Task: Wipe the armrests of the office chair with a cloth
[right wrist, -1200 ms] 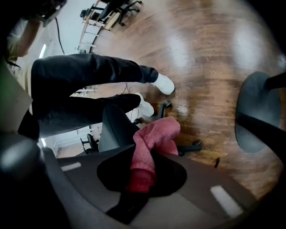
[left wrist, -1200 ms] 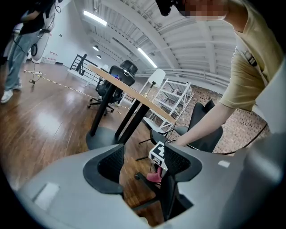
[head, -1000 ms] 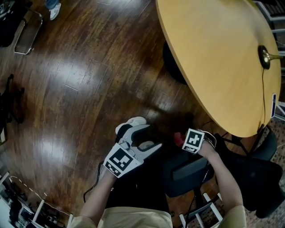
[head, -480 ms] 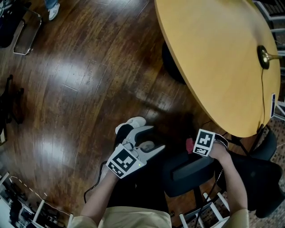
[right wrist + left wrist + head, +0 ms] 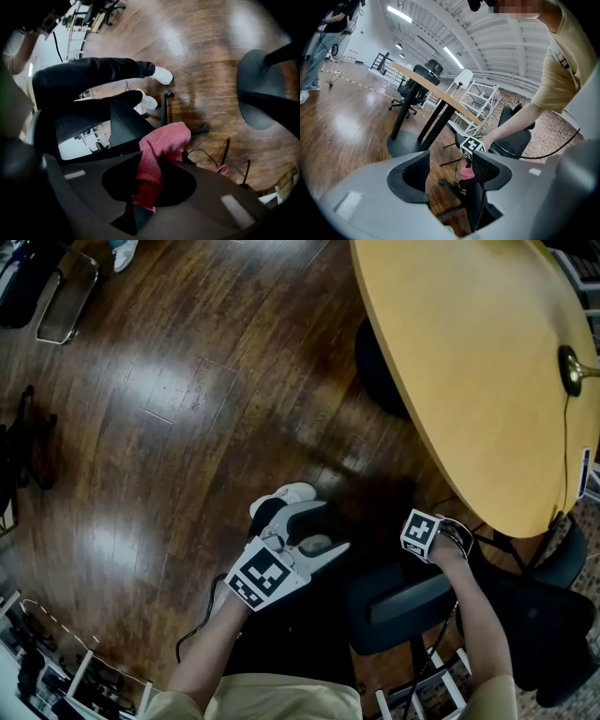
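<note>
Presently my right gripper [image 5: 150, 187] is clamped on the pink cloth [image 5: 161, 145], holding it ready at the armrest [image 5: 403, 601]. My left gripper [image 5: 450, 171], at its 9 o'clock, hangs part-open and empty, evidently kept clear of the wiping.

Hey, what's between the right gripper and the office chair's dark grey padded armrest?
The crumpled pink cloth, pinched in the right gripper and sticking out toward the armrest. The right gripper view shows it.
</note>
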`<state>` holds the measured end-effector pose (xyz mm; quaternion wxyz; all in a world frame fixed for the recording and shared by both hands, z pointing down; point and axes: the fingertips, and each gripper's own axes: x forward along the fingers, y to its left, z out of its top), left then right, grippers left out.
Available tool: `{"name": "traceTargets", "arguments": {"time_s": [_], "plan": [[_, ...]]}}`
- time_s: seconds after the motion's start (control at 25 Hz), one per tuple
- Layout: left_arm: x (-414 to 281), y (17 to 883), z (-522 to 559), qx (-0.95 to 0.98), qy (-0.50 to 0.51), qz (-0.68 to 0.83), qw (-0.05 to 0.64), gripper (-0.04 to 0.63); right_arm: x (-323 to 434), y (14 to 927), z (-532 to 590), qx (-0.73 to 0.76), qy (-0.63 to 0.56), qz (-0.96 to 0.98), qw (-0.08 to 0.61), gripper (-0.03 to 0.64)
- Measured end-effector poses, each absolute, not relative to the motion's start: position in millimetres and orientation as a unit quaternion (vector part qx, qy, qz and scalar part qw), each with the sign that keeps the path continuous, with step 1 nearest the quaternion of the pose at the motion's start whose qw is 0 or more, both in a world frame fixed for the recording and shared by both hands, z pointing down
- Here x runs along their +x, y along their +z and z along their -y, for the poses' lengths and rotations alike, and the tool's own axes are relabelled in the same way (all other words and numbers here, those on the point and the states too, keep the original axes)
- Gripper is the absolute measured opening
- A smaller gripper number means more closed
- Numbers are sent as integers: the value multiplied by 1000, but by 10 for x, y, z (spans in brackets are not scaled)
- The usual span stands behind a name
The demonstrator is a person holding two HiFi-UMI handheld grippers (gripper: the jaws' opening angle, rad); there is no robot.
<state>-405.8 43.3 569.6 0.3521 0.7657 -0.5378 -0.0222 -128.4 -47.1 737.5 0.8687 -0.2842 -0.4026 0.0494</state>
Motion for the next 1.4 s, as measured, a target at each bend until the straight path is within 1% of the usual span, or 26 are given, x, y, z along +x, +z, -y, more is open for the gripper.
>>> {"name": "traceTargets", "arguments": {"time_s": [0.16, 0.36, 0.6, 0.68, 0.8, 0.88, 1.0, 1.12, 1.24, 1.32, 1.4], "plan": [[-4033, 5700, -454, 769, -16, 533, 352, 267, -1344, 7650, 411, -289, 28, 409, 865, 49], [-4070, 5732, -502, 764, -11, 538, 357, 267, -1357, 8001, 380, -287, 44, 417, 861, 51], [-4088, 5736, -543, 758, -16, 545, 359, 267, -1381, 8136, 371, -316, 23, 426, 848, 52], [-4081, 5744, -570, 756, -20, 547, 358, 267, -1499, 7991, 184, -359, 32, 438, 823, 52], [-4102, 5790, -634, 751, -24, 552, 361, 266, -1679, 7529, -385, -457, 97, 428, 774, 52], [-4094, 5796, -666, 748, -28, 554, 365, 267, -1640, 7165, -642, -514, 131, 370, 763, 52], [-4086, 5731, -660, 750, -33, 553, 360, 265, -1525, 6721, -725, -573, 165, 256, 761, 54], [-4097, 5672, -630, 754, -34, 552, 354, 264, -1472, 6424, -709, -588, 210, 163, 764, 54], [-4083, 5645, -630, 762, -29, 544, 351, 264, -1403, 6318, -707, -563, 245, 112, 781, 48], [-4066, 5643, -647, 764, -28, 540, 352, 264, -1354, 6347, -712, -552, 255, 108, 786, 49], [-4055, 5660, -660, 762, -30, 541, 354, 264, -1301, 6563, -672, -552, 223, 144, 791, 51]]}}
